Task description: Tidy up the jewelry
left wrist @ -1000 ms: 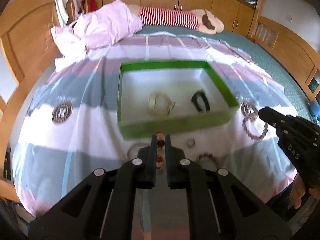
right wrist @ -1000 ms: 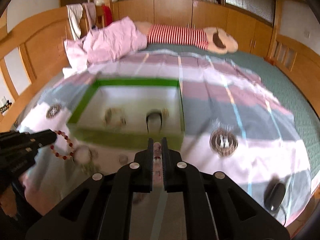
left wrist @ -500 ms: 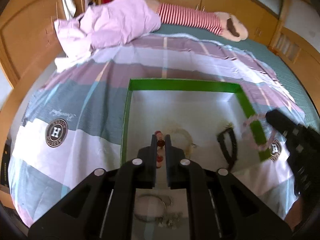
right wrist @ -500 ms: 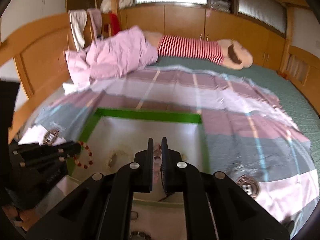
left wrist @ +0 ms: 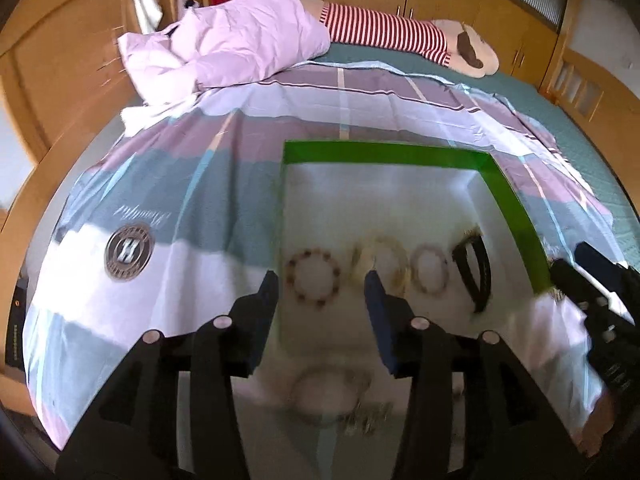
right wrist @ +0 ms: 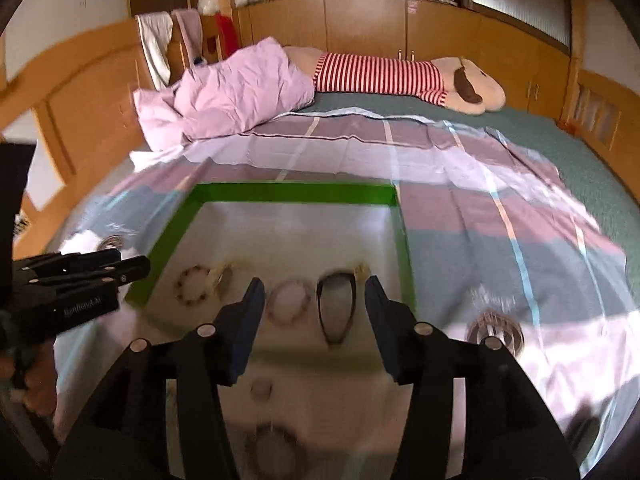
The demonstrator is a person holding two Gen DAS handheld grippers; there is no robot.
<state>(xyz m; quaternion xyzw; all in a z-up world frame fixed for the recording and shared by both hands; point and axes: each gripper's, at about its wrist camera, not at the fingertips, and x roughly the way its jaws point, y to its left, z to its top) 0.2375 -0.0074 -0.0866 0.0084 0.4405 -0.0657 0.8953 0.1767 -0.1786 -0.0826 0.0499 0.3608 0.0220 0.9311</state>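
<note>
A white tray with a green rim [left wrist: 384,152] lies on the bed. In it, in a row, are a red bead bracelet [left wrist: 312,280], a yellowish bracelet [left wrist: 382,264], a pink bead bracelet [left wrist: 430,276] and a black bangle [left wrist: 474,276]. My left gripper [left wrist: 320,292] hovers over the red bead bracelet, its jaws opening and gripping nothing. My right gripper [right wrist: 314,300] hovers over the pink bracelet [right wrist: 289,302] and the black bangle [right wrist: 336,304], its jaws also opening and empty. Each gripper shows in the other's view: the right gripper [left wrist: 572,258], the left gripper [right wrist: 132,264].
On the striped bedding in front of the tray lie a thin bracelet [left wrist: 328,396], a small ring [right wrist: 261,390] and another bracelet [right wrist: 272,456]. Farther back are a pink quilt [left wrist: 240,44] and a striped plush toy [left wrist: 400,36]. Wooden bed rails run along both sides.
Both grippers were shut on bead bracelets and moved forward over the tray. Now both have opened, and the red and pink bracelets lie inside the tray.
</note>
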